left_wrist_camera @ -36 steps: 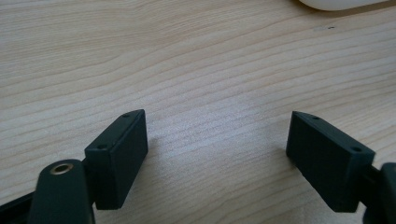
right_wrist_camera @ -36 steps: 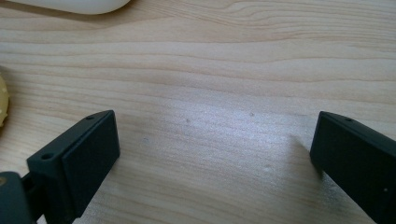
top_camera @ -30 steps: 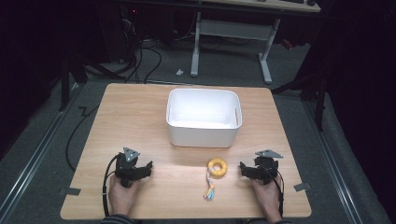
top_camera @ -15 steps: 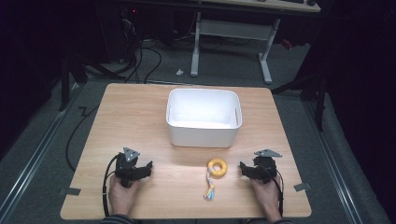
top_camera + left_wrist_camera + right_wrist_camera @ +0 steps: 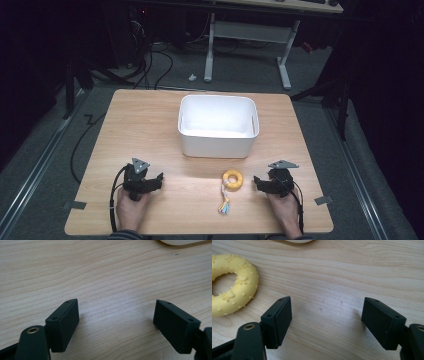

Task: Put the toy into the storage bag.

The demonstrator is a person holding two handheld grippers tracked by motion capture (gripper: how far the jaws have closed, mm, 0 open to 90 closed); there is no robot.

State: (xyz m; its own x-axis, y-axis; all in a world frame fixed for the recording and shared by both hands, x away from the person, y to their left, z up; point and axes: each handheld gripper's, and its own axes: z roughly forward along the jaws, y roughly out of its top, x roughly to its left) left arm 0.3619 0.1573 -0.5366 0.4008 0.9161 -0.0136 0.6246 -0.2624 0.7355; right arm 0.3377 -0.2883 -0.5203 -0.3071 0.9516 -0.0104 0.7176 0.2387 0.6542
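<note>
Ring [image 5: 230,285] cut off at right gripper view's left edge; tassel [image 5: 224,205] tiny, blurred. Bin [image 5: 217,125] interior washed out. Left gripper [image 5: 115,322], right gripper [image 5: 325,321]: jaws spread, empty.

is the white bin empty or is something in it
Empty as far as visible: the white bin shows a bare white floor in the high view, though its near wall hides a strip.
</note>
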